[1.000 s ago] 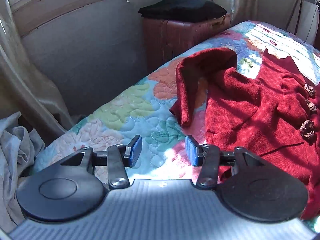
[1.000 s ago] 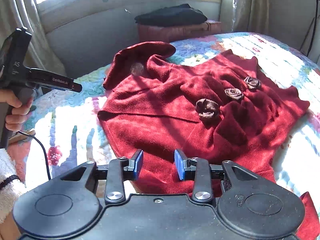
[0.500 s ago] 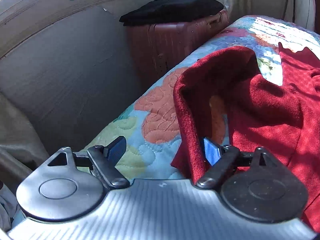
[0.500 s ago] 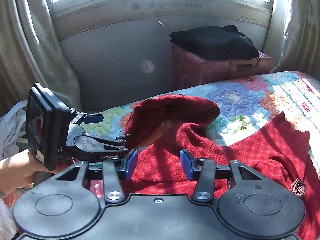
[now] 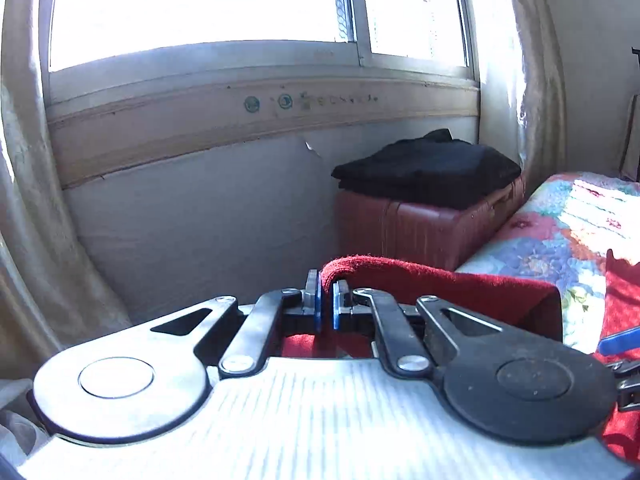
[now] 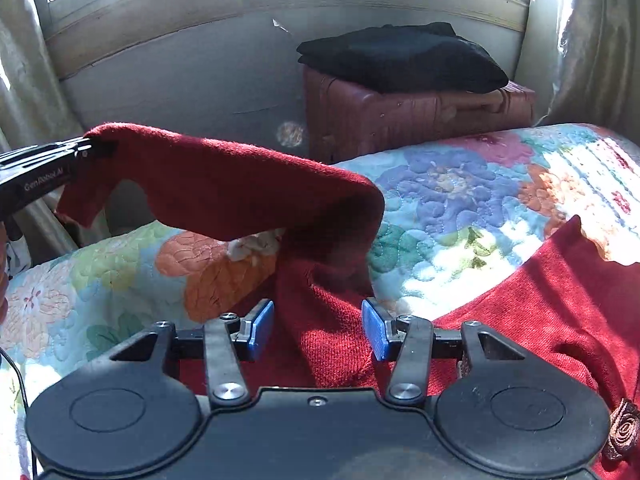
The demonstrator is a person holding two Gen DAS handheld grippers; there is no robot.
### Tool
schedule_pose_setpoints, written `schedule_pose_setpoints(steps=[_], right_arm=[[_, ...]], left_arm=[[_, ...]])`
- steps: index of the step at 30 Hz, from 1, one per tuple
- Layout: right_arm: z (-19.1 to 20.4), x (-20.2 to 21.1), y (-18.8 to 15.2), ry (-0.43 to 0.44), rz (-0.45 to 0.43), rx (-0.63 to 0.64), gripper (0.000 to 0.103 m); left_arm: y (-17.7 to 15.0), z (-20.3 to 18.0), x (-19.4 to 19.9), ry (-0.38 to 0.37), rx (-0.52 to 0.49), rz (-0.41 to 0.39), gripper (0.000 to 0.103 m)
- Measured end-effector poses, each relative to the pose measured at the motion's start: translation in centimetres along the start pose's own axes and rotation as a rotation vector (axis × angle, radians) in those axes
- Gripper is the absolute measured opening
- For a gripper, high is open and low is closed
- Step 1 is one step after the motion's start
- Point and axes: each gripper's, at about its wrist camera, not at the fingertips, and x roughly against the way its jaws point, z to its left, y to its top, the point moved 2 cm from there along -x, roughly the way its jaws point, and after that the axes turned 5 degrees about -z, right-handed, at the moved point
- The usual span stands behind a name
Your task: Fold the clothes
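A dark red knit cardigan (image 6: pixel 540 300) with rosette buttons (image 6: pixel 624 432) lies on the floral quilt (image 6: pixel 460 200). My left gripper (image 5: pixel 326 306) is shut on the cuff of its sleeve (image 5: pixel 440 284) and holds it up off the bed. In the right wrist view the left gripper (image 6: pixel 86 146) holds the raised sleeve (image 6: pixel 240 184) at the far left. My right gripper (image 6: pixel 316 330) is open, its blue pads (image 6: pixel 260 326) on either side of the sleeve's base near the shoulder, not closed on it.
A reddish suitcase (image 6: pixel 400 120) with folded black clothes (image 6: pixel 400 56) on top stands against the wall under the window (image 5: pixel 200 4). Curtains (image 5: pixel 536 80) hang at both sides. The bed's edge (image 6: pixel 80 256) runs along the left. Pale cloth (image 5: pixel 12 420) lies beside the bed.
My left gripper has closed on the sleeve cuff and lifted it off the quilt. My right gripper has moved forward to straddle the sleeve's base.
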Motion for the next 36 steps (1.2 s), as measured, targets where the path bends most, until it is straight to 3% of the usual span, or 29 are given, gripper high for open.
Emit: schedule_pose_setpoints(steps=[6,12,15,21,22,23,24,26,29,33,36], right_arm=[[1.9,0.7,0.9,-0.024,-0.039,0.121,0.059],[5.1,2.7,1.7,-0.014,-0.106,0.275,0.059],[7.5,3.7,2.2,0.029,-0.143,0.378,0.065],[10.2,2.6,4.4,-0.003,-0.212,0.545,0.062],[9.8,2.1,5.0,0.016,-0.203,0.53,0.055],[9.2,1.6,5.6,0.045,-0.184,0.503,0.019],[8.1,1.1,6.6,0.082,-0.161,0.441,0.004],[5.5,0.2,8.4,0.105,-0.158,0.315,0.003],[1.1,-1.4,10.4,0.046,-0.158,0.171,0.003],[-5.4,-3.9,12.4,-0.144,-0.116,0.0,0.003],[-10.6,-5.6,12.6,-0.291,-0.067,-0.137,0.004]], left_arm=[[2.2,2.2,3.2,-0.01,0.091,-0.085,0.005],[3.3,1.7,6.0,-0.079,0.053,-0.137,0.005],[3.5,1.2,6.5,-0.121,0.055,-0.125,0.005],[3.0,0.4,6.9,-0.188,0.065,-0.124,0.005],[2.8,0.4,6.7,-0.186,0.074,-0.112,0.005],[2.5,0.4,6.4,-0.182,0.088,-0.097,0.005],[2.1,0.4,5.9,-0.18,0.102,-0.076,0.006],[0.8,0.3,4.5,-0.181,0.122,-0.018,0.01],[-1.9,-0.8,2.4,-0.177,0.096,0.093,0.022],[-5.1,-3.0,0.1,-0.246,0.075,0.236,0.022],[-7.1,-4.2,-1.4,-0.333,0.127,0.338,0.023]])
